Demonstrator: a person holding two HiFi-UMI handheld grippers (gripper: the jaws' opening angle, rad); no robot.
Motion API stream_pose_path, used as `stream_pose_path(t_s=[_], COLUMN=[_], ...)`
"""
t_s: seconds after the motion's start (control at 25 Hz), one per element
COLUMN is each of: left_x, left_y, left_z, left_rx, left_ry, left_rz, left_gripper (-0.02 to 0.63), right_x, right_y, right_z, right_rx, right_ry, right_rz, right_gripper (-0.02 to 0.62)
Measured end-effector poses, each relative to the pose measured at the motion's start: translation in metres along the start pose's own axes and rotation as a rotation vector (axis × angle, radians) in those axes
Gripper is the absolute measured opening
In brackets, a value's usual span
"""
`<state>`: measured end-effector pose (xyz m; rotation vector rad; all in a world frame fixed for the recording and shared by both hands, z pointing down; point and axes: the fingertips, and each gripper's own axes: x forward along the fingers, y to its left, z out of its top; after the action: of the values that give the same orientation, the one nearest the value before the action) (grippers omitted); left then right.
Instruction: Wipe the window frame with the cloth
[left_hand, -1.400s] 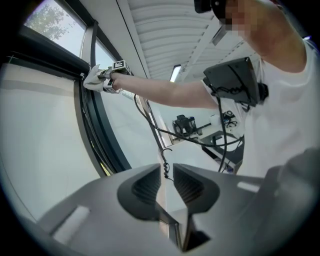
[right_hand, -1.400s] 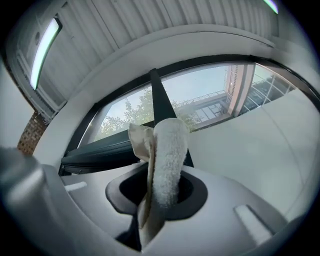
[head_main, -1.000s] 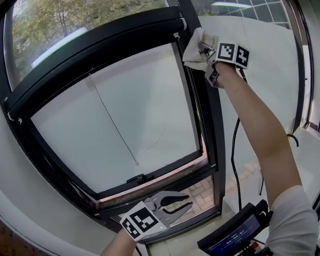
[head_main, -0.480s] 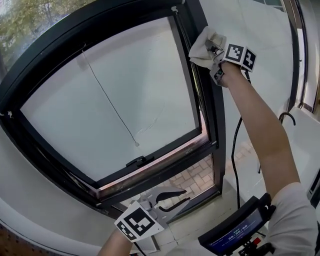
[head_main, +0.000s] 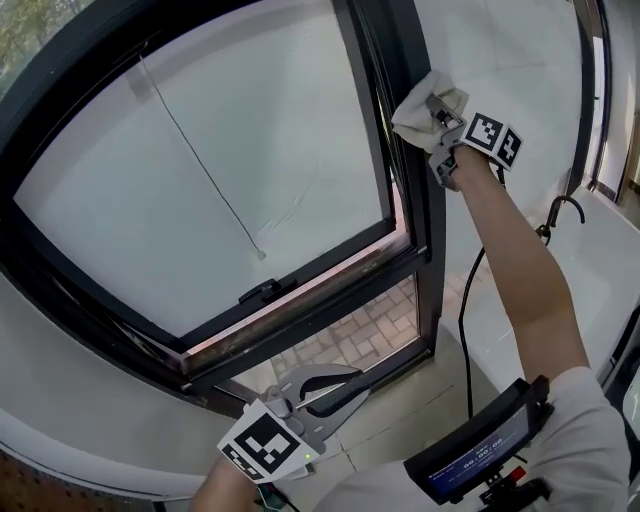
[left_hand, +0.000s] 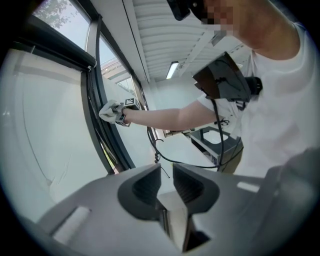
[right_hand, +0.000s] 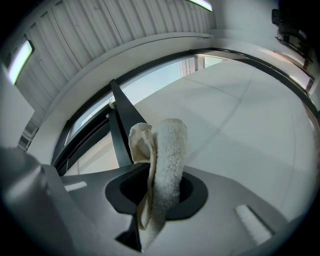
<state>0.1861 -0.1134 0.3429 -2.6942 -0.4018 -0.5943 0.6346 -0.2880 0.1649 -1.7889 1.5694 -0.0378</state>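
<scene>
A black window frame (head_main: 418, 210) holds a tilted sash with pale glass. My right gripper (head_main: 438, 118) is raised against the frame's right upright and is shut on a white terry cloth (head_main: 420, 112), which presses on that upright. In the right gripper view the cloth (right_hand: 167, 150) stands bunched between the jaws of the right gripper (right_hand: 162, 172), with the dark frame (right_hand: 117, 125) behind it. My left gripper (head_main: 345, 382) hangs low below the sash, its jaws a little apart and holding nothing. From the left gripper (left_hand: 166, 172) the cloth (left_hand: 109, 110) shows far off on the frame (left_hand: 97, 132).
A latch handle (head_main: 262, 292) sits on the sash's lower rail. Brick paving (head_main: 350, 340) shows through the lower pane. A black cable (head_main: 466, 300) hangs beside the right arm. A black device with a screen (head_main: 470, 465) sits at the person's waist. A white ledge (head_main: 600, 260) lies at right.
The right gripper has slid the cloth down the right upright, away from the sash's top corner. The view has tilted downward. The left gripper stays low.
</scene>
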Motion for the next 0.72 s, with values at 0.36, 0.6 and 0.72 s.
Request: stream_pose_path(t_s=[0.36,0.6,0.72], left_x=[0.004,0.009,0.013], left_y=[-0.007,-0.012,-0.016], left_z=[-0.013,-0.021,-0.027], left_rx=[-0.014,-0.016,-0.038], left_ry=[0.014,0.037,0.043], left_rz=[0.009,0.018,0.022], left_gripper=[0.095,0.095,0.094], right_x=[-0.05,-0.086,-0.105], right_y=[-0.061,-0.11,-0.134], right_z=[-0.077,-0.133,-0.158], right_rx=[0.053,0.104,0.125], right_ry=[0.04,0.063,0.085], right_rz=[-0.065,-0.122,-0.159], right_gripper=[0.072,0.072,0.072])
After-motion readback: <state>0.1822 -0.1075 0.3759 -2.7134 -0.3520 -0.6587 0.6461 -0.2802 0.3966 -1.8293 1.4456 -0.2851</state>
